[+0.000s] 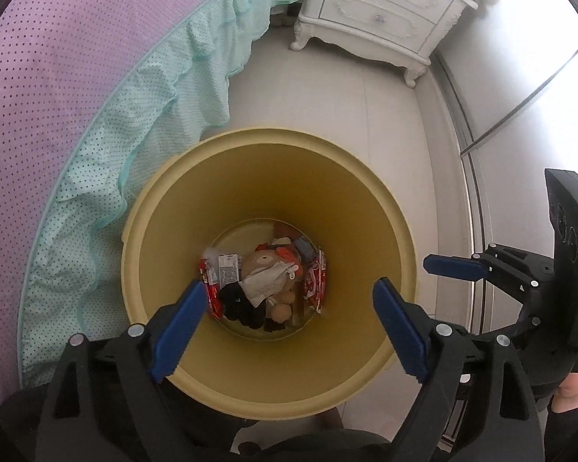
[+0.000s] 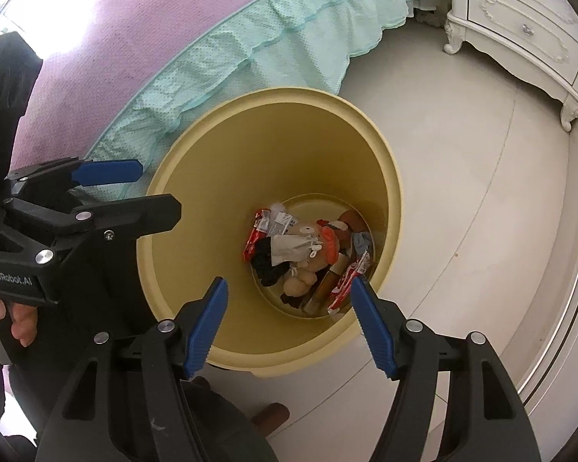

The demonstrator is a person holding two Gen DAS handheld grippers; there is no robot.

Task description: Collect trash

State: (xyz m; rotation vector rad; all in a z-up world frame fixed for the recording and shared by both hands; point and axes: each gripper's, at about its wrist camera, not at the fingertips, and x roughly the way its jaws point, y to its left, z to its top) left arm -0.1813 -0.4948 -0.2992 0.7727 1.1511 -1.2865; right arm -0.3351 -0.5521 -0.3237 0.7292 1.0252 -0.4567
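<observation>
In the left wrist view, one yellow trash bin (image 1: 273,177) fills the centre of the frame, seen from above, standing on the pale tiled floor (image 1: 385,115). At its bottom lies a heap of trash: one plush bear (image 1: 264,263) in the middle with a whitish cloth (image 1: 266,283) over it, one black fabric clump (image 1: 242,304) at the lower left, and two red snack wrappers, one (image 1: 211,288) at the left edge and one (image 1: 315,281) at the right. The left gripper (image 1: 289,327) enters from the bottom of the frame with its two blue-padded fingers (image 1: 179,331) spread wide over the bin mouth, holding nothing. At the right edge, the right gripper (image 1: 454,267) shows from the side; only one blue pad of it is plain here. One bed with a purple dotted cover (image 1: 77,57) and teal ruffle (image 1: 142,123) curves along the left, and one white two-drawer nightstand (image 1: 381,11) stands at the top. In the right wrist view, the same bin (image 2: 250,154) sits mid-frame with the trash at its bottom right, the bear (image 2: 308,238) and both red wrappers (image 2: 256,236) (image 2: 346,281) visible. The right gripper (image 2: 289,325) rises from the bottom, its two blue fingers (image 2: 208,327) held well apart and empty. The left gripper (image 2: 146,188) reaches in from the left edge over the bin rim, its fingers apart, with a hand (image 2: 7,319) on its grip. The bed (image 2: 135,38) runs across the upper left and the nightstand (image 2: 528,23) is at the upper right.
</observation>
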